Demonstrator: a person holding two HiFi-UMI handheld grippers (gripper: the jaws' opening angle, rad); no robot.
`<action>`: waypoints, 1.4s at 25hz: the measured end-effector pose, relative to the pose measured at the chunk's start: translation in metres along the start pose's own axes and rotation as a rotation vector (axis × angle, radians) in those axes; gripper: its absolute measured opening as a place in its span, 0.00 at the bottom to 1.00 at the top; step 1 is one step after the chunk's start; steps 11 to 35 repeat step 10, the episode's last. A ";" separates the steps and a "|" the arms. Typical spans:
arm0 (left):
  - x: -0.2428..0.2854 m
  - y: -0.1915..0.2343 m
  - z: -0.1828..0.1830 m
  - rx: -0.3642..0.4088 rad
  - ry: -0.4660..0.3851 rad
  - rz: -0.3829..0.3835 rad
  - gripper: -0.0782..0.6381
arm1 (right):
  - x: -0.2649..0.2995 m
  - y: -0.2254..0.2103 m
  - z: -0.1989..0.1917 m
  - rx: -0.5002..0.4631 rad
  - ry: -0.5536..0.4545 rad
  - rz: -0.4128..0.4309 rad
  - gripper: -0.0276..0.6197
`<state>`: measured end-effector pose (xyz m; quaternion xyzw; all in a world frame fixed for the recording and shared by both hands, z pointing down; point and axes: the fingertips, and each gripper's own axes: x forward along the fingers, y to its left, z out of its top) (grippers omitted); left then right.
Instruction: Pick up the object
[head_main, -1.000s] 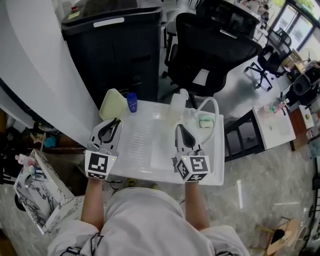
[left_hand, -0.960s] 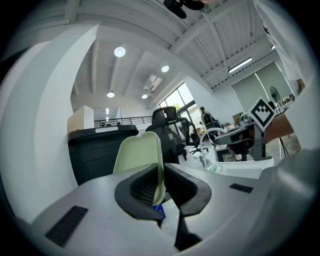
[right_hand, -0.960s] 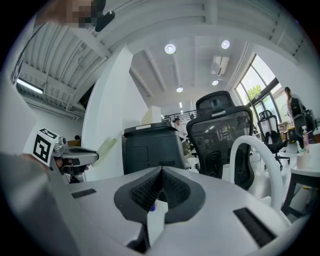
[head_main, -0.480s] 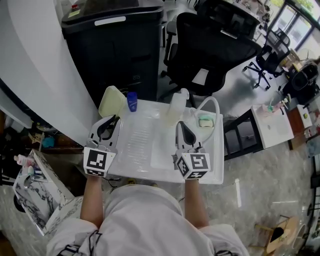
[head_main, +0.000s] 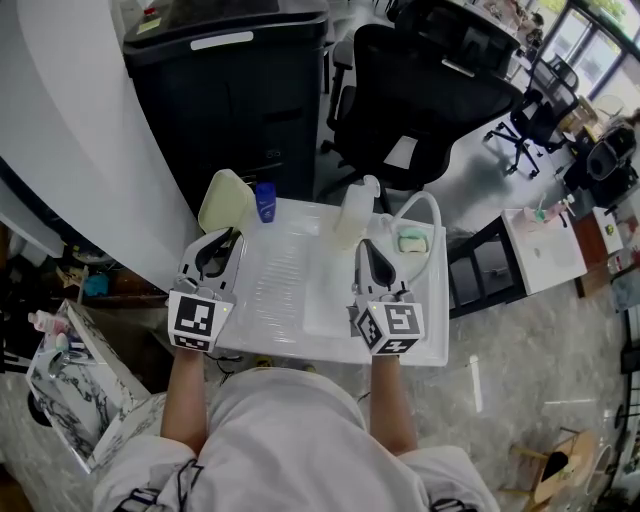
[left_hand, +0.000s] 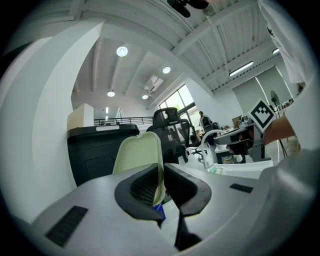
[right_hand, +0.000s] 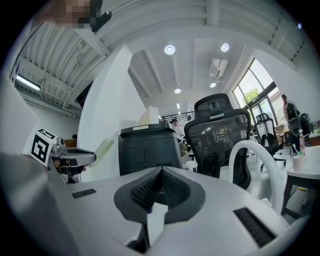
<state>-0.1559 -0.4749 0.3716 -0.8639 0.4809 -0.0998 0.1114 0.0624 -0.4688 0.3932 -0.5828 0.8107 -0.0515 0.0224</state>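
L tool (left_hand: 161, 175) is clenching the pale green dish (left_hand: 137, 155), barely shifting it since 1 s ago; pick-up is looking secured. R tool (right_hand: 161, 175) is idling, clenched on nothing.

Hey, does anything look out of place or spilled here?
Nothing spilled or broken. Only the pale green lid is off the table: the left gripper clamps it, holding it out past the far left corner.
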 end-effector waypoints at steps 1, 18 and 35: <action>0.000 0.001 0.000 0.002 -0.001 -0.001 0.18 | 0.000 -0.001 0.000 0.000 0.000 -0.004 0.05; 0.002 -0.001 0.002 0.008 -0.008 -0.011 0.18 | 0.001 0.000 0.002 -0.019 0.001 -0.001 0.05; 0.002 -0.001 0.002 0.008 -0.008 -0.011 0.18 | 0.001 0.000 0.002 -0.019 0.001 -0.001 0.05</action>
